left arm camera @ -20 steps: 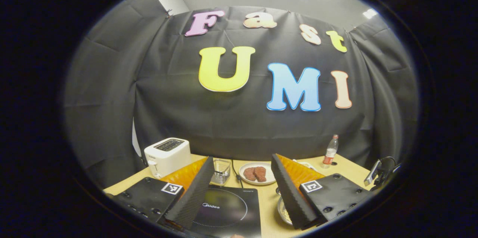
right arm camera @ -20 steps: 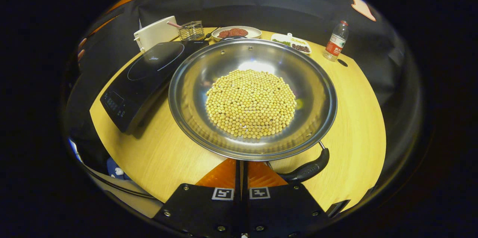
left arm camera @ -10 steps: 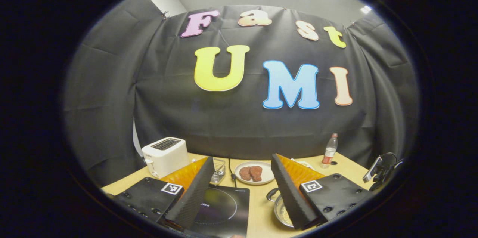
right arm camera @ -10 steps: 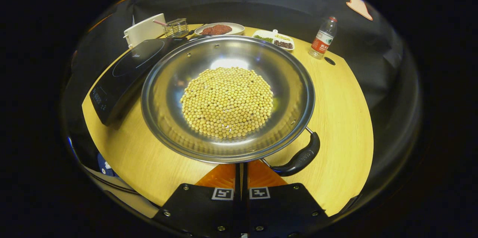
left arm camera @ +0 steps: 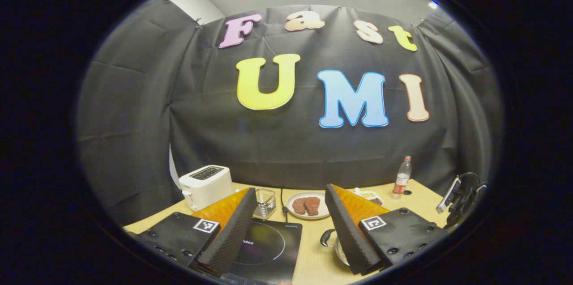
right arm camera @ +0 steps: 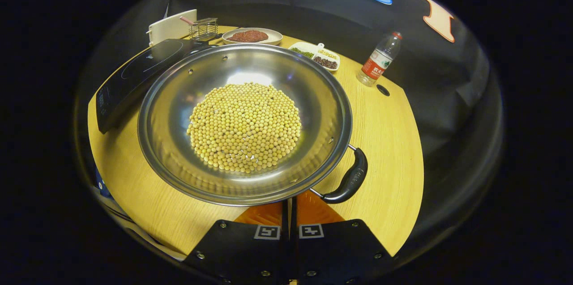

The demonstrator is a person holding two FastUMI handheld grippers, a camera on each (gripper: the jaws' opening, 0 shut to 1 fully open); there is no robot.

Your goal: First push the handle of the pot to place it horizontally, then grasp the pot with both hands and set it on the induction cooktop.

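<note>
Wood table (right arm camera: 394, 142) stood against black cloth wall. Right gripper (right arm camera: 289, 206) was closed, fingers together just under the near rim of the pot (right arm camera: 244, 121) (full of beans (right arm camera: 244, 126)); its handle (right arm camera: 349, 180) sat just right of the fingertips. Cooktop (right arm camera: 138, 68) lay ahead-left, beside the pot. Left gripper (left arm camera: 291, 218) was open, empty, above the cooktop (left arm camera: 268, 244); the pot (left arm camera: 338, 247) peeked out behind its right finger. Left gripper view added toaster (left arm camera: 206, 184), plate (left arm camera: 309, 204), bottle (left arm camera: 401, 177).

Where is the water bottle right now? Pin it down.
In the right gripper view the water bottle stands upright at the table's far right, near the black cloth, right of the divided snack dish and beyond the pot.
</note>
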